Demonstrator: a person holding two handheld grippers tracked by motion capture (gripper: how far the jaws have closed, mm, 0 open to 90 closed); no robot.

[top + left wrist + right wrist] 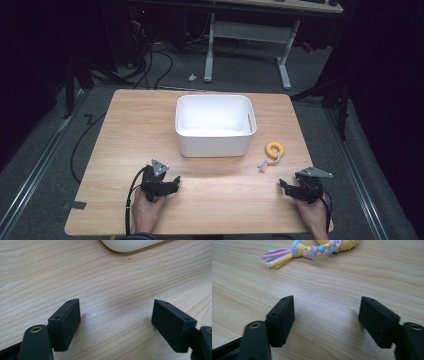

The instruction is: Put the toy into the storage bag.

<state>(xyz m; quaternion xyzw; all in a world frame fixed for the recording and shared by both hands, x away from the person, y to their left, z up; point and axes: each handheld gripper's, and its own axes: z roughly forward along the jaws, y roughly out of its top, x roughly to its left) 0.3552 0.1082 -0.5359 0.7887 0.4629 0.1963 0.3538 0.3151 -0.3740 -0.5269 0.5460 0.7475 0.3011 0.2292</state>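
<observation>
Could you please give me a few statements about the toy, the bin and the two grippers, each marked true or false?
1. The white bin holds the toy. False: the bin looks empty, and the yellow ring toy with a braided tail lies on the wooden table to the bin's right.
2. The right gripper has nothing between its open jaws. True.
3. The toy's tail is braided in pink, blue and yellow. True.
4. The left gripper is shut on the bin's rim. False: its jaws stand open over bare wood, short of the bin.
5. The toy lies nearer the left gripper. False: it lies nearer the right one.
</observation>
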